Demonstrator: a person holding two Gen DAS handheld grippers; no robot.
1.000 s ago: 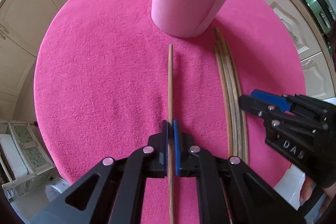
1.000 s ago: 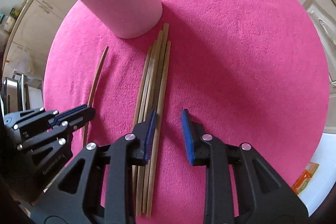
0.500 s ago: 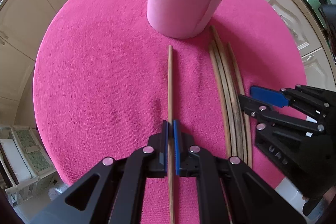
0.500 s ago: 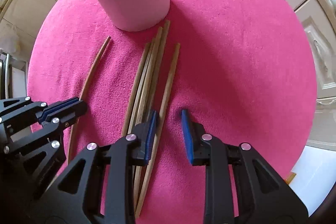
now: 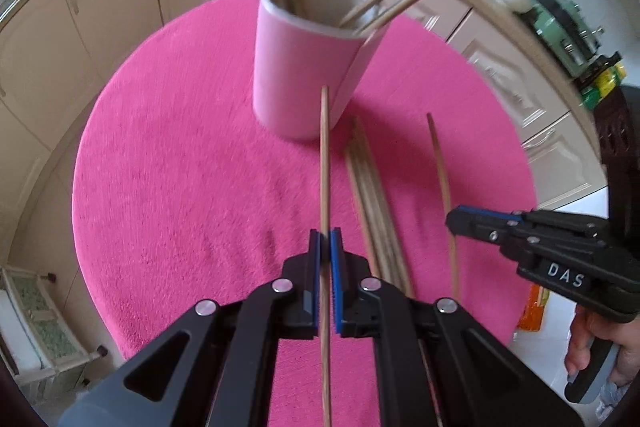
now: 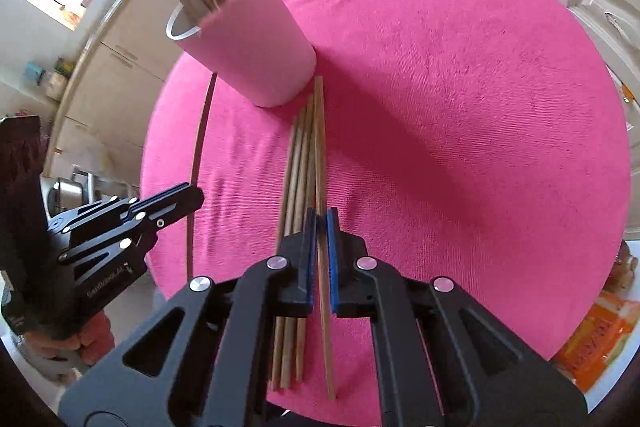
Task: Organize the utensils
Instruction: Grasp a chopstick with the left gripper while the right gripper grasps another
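A pink cup [image 5: 304, 75] holding several wooden chopsticks stands on the round pink mat [image 5: 180, 167]; it also shows in the right wrist view [image 6: 256, 55]. My left gripper [image 5: 325, 239] is shut on one chopstick [image 5: 325, 155] and holds it raised, tip toward the cup. My right gripper [image 6: 320, 223] is shut on another chopstick [image 6: 319, 147], beside a bundle of chopsticks [image 6: 298, 171] lying on the mat. That bundle [image 5: 372, 195] lies between the two grippers in the left wrist view, where the right gripper [image 5: 454, 221] holds its chopstick [image 5: 440, 167].
Cream kitchen cabinets [image 5: 104, 7] surround the table. An orange packet [image 6: 596, 335] lies beyond the mat's right edge. A small white rack [image 5: 36, 323] stands on the floor at the left. The left gripper [image 6: 192, 195] with its chopstick [image 6: 200, 139] is left of the bundle.
My right gripper has closed on a chopstick pulled away from the bundle. Both grippers have lifted and tilted up, so the cup's open top now shows.
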